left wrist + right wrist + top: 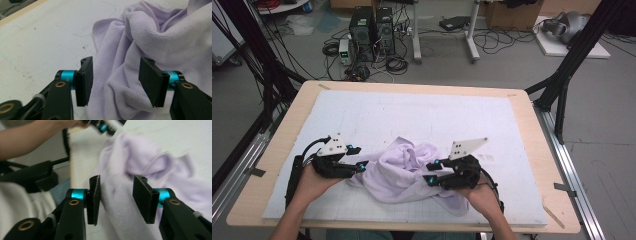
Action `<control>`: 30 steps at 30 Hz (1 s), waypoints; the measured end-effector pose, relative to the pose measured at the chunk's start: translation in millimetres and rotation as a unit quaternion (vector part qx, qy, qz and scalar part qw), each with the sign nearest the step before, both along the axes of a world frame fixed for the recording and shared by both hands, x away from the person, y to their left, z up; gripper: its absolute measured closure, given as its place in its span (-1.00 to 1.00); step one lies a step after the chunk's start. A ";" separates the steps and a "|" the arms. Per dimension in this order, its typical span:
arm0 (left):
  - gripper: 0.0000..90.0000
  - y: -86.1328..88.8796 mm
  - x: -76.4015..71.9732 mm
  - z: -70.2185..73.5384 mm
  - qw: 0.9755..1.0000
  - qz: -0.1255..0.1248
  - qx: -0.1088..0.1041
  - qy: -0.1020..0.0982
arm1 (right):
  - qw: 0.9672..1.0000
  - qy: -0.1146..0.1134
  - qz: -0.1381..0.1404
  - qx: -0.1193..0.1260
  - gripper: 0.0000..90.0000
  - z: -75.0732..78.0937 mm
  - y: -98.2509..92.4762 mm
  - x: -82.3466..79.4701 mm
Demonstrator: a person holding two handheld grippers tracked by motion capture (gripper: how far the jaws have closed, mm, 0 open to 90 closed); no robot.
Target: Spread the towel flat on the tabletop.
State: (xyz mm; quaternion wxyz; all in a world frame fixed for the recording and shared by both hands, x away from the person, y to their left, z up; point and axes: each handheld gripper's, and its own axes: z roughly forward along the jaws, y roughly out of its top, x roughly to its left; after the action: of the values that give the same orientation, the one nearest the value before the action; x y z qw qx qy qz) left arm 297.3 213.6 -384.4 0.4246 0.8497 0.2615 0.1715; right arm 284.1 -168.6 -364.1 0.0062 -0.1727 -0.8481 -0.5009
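Lilac towel point(404, 172) crumpled at lower centre of the tabletop point(277, 150), left gripper point(357, 159) at its left edge, right gripper point(432, 172) at its right, both sets of fingers point(85, 80) parted, cloth lying loose between them, unpinched.

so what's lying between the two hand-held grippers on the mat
The crumpled lilac towel lies between the left hand-held gripper and right hand-held gripper, as the high view shows.

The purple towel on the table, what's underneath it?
The towel lies crumpled on a white mat that covers the wooden table. The mat shows all around it. Whatever lies beneath its folds is covered and cannot be seen.
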 end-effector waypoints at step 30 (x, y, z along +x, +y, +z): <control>0.82 -2.2 -17.1 -30.9 0.997 -0.024 0.016 0.066 | 0.997 0.031 0.028 -0.063 0.95 -24.9 25.7 53.4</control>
State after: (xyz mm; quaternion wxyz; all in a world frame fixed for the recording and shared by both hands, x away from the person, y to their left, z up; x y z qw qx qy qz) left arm 280.3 211.3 -415.3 0.3967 0.8718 0.2658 0.1089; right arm 337.5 -142.9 -388.9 0.0354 -0.1641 -0.8821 -0.4401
